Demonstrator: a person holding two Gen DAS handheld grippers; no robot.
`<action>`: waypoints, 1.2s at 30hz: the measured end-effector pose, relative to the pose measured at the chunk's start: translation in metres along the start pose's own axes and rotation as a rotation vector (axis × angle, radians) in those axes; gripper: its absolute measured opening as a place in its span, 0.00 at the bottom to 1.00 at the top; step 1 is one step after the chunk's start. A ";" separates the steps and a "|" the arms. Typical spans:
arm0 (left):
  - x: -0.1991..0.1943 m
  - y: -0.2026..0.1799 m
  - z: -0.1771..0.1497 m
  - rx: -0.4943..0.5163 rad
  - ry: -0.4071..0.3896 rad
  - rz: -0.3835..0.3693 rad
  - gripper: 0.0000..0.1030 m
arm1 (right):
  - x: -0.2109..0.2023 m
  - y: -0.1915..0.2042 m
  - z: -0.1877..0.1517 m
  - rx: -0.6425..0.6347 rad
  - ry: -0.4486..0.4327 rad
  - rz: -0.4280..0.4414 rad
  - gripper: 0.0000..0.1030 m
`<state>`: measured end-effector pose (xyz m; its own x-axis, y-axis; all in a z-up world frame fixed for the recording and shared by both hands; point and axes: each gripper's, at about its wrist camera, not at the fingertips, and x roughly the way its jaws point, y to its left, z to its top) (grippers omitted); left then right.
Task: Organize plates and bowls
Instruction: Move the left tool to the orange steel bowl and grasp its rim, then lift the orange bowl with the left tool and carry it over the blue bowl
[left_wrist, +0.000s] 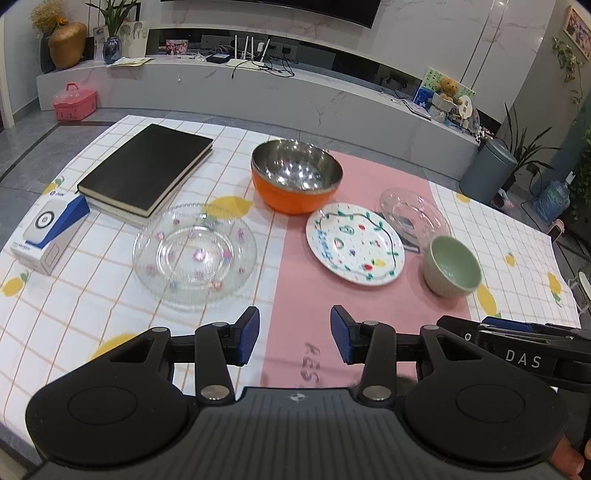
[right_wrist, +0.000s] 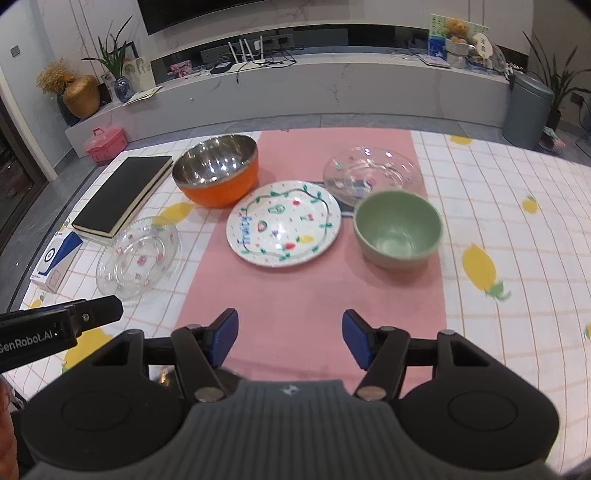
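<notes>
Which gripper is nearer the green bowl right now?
Right. The right gripper has the green bowl just ahead, slightly right. The left gripper sits farther left, with the bowl well off to its right.

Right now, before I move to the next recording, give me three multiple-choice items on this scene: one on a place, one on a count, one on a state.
1. Where does the painted white plate lie?
A. on the black book
B. on the pink mat, between the orange bowl and the green bowl
C. inside the orange bowl

2. How many clear glass plates are on the table?
A. one
B. two
C. four

3. How does the right gripper stand?
A. open, holding nothing
B. shut on the green bowl
C. shut on a glass plate

Answers: 1 B, it sits on the pink mat with the orange bowl and green bowl either side. 2 B, one glass plate by the black book, another behind the green bowl. 3 A, nothing lies between its blue pads.
</notes>
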<state>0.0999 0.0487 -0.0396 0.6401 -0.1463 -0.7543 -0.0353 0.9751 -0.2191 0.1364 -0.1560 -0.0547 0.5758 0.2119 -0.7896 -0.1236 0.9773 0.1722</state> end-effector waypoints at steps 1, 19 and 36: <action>0.002 0.001 0.004 -0.003 -0.001 -0.001 0.48 | 0.003 0.001 0.005 -0.003 -0.002 0.002 0.62; 0.056 0.050 0.076 -0.116 -0.074 -0.002 0.61 | 0.089 0.029 0.090 -0.036 0.015 0.058 0.64; 0.160 0.065 0.130 -0.250 0.012 -0.047 0.60 | 0.184 0.027 0.151 0.081 0.071 0.057 0.48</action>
<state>0.3000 0.1098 -0.0943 0.6364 -0.1940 -0.7466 -0.1954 0.8958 -0.3993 0.3607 -0.0905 -0.1065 0.5109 0.2698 -0.8162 -0.0876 0.9609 0.2627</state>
